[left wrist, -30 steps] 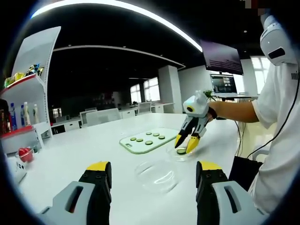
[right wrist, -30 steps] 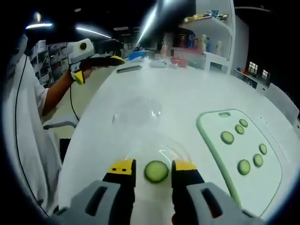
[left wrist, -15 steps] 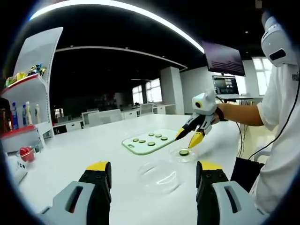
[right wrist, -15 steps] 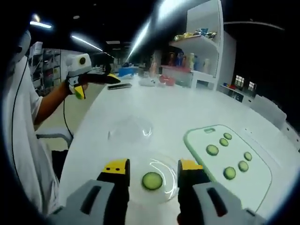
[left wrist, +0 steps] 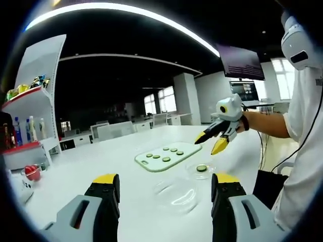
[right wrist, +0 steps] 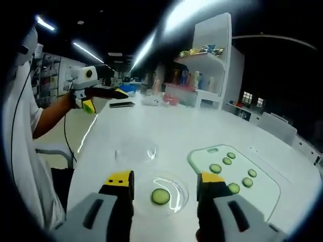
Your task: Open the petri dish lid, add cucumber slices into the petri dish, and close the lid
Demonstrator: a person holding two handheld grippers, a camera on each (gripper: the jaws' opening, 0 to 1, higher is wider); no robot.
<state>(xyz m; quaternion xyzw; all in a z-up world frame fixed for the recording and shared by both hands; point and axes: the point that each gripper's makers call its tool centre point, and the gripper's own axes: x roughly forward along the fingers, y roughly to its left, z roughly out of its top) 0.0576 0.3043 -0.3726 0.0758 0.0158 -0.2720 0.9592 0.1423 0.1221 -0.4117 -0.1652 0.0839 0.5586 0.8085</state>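
Observation:
A clear petri dish point(left wrist: 201, 170) holds one cucumber slice point(left wrist: 202, 168) on the white table. Its clear lid point(left wrist: 176, 194) lies apart, nearer my left gripper point(left wrist: 164, 184), which is open and holds nothing. My right gripper point(left wrist: 208, 144) hangs open above and just beyond the dish. In the right gripper view, the slice point(right wrist: 161, 196) lies in the dish point(right wrist: 174, 201) below and between the open jaws of my right gripper point(right wrist: 165, 179). The lid point(right wrist: 135, 153) lies beyond it to the left. A pale green cutting board point(left wrist: 189, 149) carries several more slices point(left wrist: 165, 159).
The cutting board point(right wrist: 262, 194) lies right of the dish in the right gripper view. A white shelf point(left wrist: 30, 116) with bottles and a red object point(left wrist: 33, 172) stands at the table's far left. A person's arm and white shirt point(left wrist: 303, 131) are on the right. My left gripper point(right wrist: 106, 100) is at the far left.
My right gripper has risen and drawn back from the dish, leaving the cucumber slice in it. The left gripper has stayed about where it was.

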